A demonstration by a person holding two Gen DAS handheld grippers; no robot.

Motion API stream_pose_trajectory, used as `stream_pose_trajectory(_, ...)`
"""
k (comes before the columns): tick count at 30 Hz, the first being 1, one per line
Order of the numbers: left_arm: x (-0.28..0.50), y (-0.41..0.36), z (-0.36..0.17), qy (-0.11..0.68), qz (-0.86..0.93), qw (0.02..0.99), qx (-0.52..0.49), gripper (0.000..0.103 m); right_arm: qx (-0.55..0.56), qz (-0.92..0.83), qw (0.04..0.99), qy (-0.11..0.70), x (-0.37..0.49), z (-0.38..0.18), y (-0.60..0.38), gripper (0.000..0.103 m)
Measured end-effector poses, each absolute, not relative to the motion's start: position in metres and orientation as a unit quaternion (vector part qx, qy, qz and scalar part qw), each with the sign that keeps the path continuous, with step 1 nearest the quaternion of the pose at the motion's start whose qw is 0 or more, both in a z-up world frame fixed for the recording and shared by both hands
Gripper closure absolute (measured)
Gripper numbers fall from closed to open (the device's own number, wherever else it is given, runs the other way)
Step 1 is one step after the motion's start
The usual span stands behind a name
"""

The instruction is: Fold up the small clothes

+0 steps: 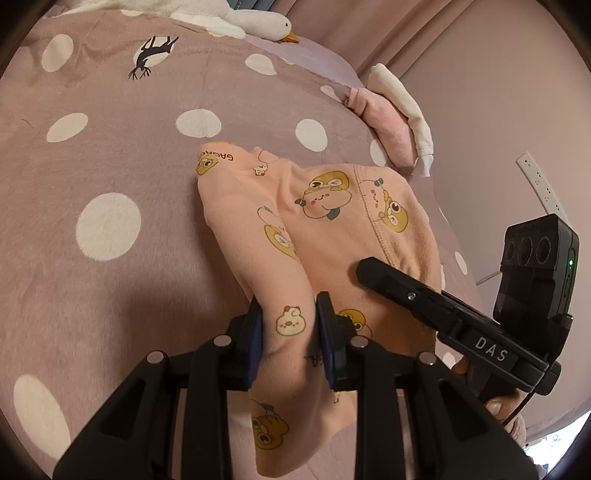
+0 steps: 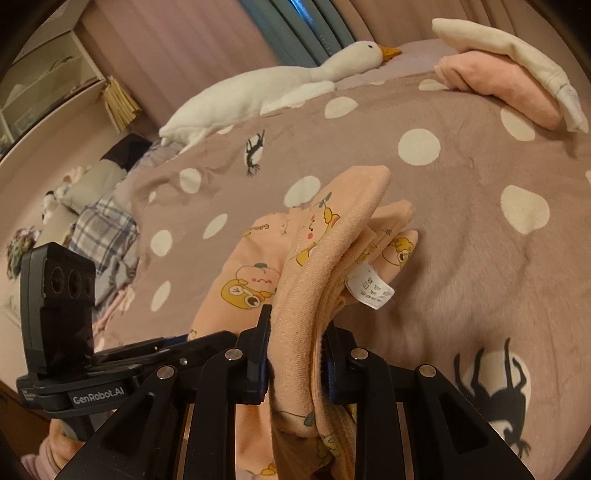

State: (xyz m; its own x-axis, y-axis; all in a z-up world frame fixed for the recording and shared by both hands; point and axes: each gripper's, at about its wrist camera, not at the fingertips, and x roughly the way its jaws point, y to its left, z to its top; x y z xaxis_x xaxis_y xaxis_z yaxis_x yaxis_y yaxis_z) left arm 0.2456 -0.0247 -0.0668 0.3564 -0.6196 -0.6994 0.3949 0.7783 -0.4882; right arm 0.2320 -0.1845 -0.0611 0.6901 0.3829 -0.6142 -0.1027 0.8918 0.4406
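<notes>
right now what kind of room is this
Most likely a bedroom: a polka-dot bedspread fills the view, a plush goose lies on it, and curtains hang behind.

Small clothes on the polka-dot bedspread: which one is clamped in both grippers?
The peach cartoon-print garment, pinched by the left gripper and right gripper. The folded pink piece and cream piece lie stacked, untouched.

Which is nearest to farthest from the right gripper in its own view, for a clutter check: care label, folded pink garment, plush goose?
1. Care label, just ahead, right of the right gripper.
2. Folded pink garment, upper right.
3. Plush goose, far edge.
</notes>
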Motion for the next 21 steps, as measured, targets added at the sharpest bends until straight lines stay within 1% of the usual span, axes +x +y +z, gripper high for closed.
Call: stream_pose_trajectory(21,0.162,-0.001,-0.053,0.46,-0.312,0.825,-0.104,0.078,0.188,0.163,0.904,0.346,0.154,-0.047,-0.157,0.078)
